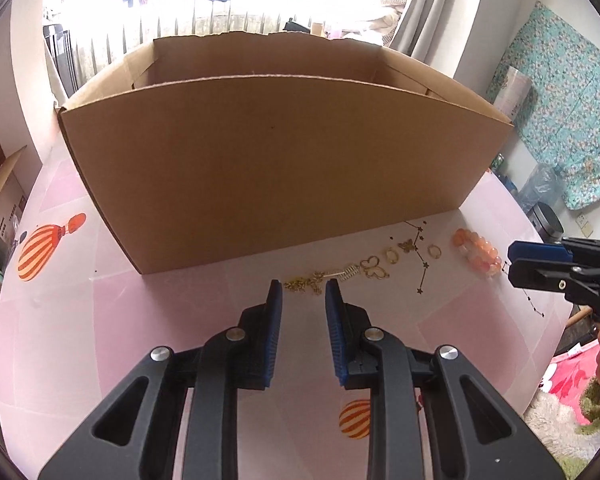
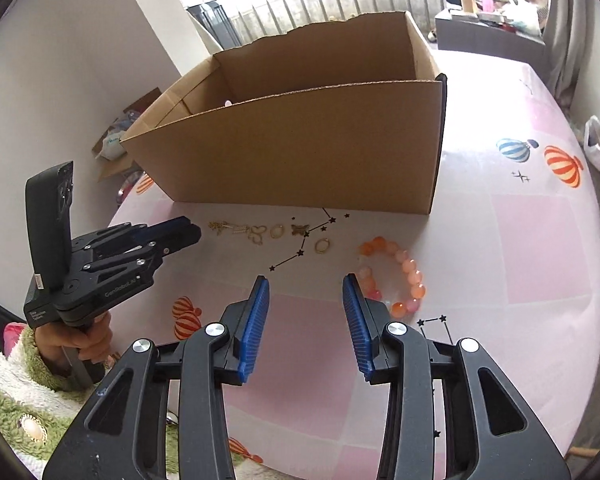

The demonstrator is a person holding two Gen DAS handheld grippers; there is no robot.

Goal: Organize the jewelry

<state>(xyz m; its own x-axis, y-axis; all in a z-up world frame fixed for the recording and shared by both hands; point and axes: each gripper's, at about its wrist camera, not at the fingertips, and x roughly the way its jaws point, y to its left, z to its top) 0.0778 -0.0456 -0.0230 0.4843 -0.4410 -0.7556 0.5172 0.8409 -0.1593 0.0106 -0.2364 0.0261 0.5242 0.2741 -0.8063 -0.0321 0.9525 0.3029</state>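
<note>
So we're hovering the left gripper (image 1: 303,282) over the gold chain (image 1: 305,282), fingers slightly apart and pinching nothing. Moving right along the pink tablecloth (image 2: 520,248), we're looking at the butterfly charms (image 2: 257,234), two gold rings (image 2: 277,231) and the orange bead bracelet (image 2: 396,276), all lying loose in front of the cardboard box (image 2: 300,148). The right gripper (image 2: 306,280) is sitting spread and empty beside the bracelet. Our worry: the chain bunching up and slipping out, or a ring getting flicked away.
</note>
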